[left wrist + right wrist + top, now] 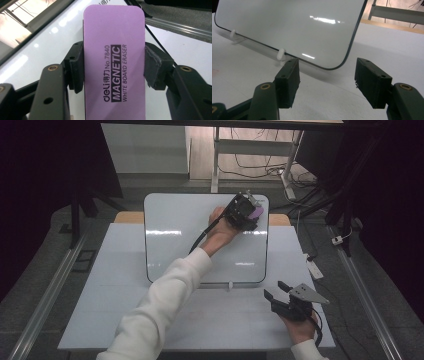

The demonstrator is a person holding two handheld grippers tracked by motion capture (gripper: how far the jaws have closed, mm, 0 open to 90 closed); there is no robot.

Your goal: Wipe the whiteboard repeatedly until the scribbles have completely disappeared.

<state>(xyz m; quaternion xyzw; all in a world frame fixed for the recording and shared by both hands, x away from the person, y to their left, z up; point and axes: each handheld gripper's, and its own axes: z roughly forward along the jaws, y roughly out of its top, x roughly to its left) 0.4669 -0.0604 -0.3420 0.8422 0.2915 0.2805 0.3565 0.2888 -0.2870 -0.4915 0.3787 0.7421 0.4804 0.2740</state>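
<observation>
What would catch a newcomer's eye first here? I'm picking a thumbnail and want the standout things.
The purple eraser, printed "MAGNETIC WHITE BOARD ERASER", stands out most, clamped in the left gripper against the far right part of the glossy whiteboard. The board leans on small white clips at the middle of the table. The right gripper waits open near the table's right front corner.

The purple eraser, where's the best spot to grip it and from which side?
Across its two long edges near the middle, coming from its short end. The eraser is a flat, narrow slab, and the left gripper already clamps it that way against the whiteboard.
</observation>
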